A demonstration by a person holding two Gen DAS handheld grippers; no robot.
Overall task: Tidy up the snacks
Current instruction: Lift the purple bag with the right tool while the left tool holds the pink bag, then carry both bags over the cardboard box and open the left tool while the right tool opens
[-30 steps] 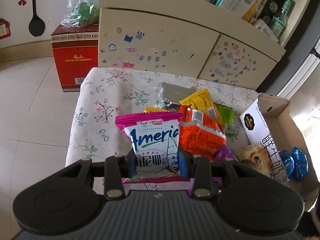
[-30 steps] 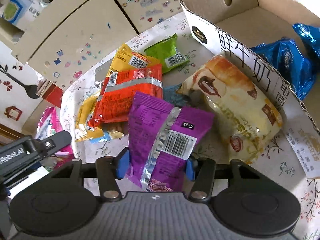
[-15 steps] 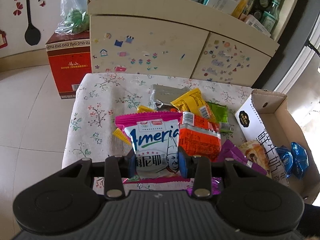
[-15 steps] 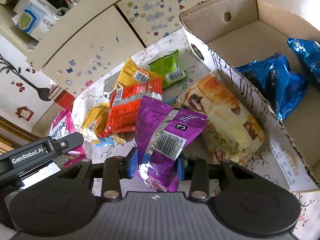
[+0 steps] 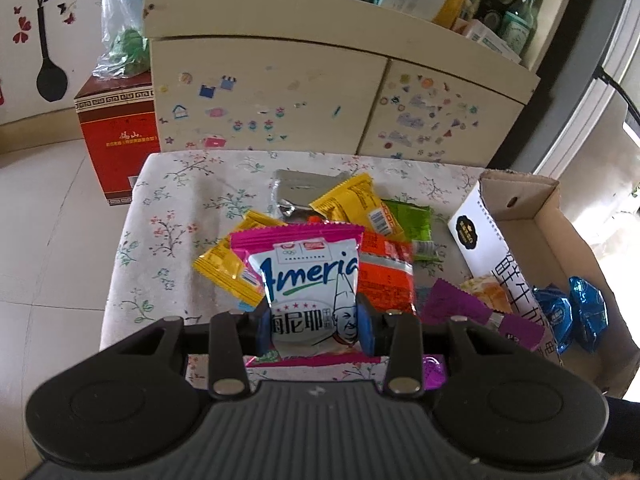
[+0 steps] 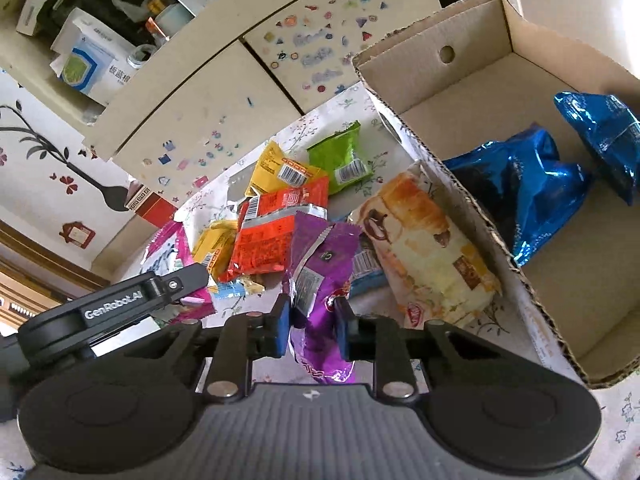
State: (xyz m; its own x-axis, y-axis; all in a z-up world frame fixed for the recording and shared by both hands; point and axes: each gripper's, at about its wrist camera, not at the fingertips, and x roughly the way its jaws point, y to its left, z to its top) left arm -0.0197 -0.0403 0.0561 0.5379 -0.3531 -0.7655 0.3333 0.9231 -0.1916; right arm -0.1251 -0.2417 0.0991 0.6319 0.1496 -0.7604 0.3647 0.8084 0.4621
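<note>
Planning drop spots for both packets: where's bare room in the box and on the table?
Cardboard box: bare floor at the far end by the round wall hole, and nearer, past the blue bags. Floral tablecloth: bare along its left edge beside the yellow packet. Crowded: the snack pile mid-table and the pastry bag against the box wall.

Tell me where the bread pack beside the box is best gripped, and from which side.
Grip the bread pack across its narrow width near the lower end, coming from above. It lies flat and long against the box wall, so that side is blocked; its upper left edge touches other snacks. Both hand-held grippers are full now, so probably one must unload first.
</note>
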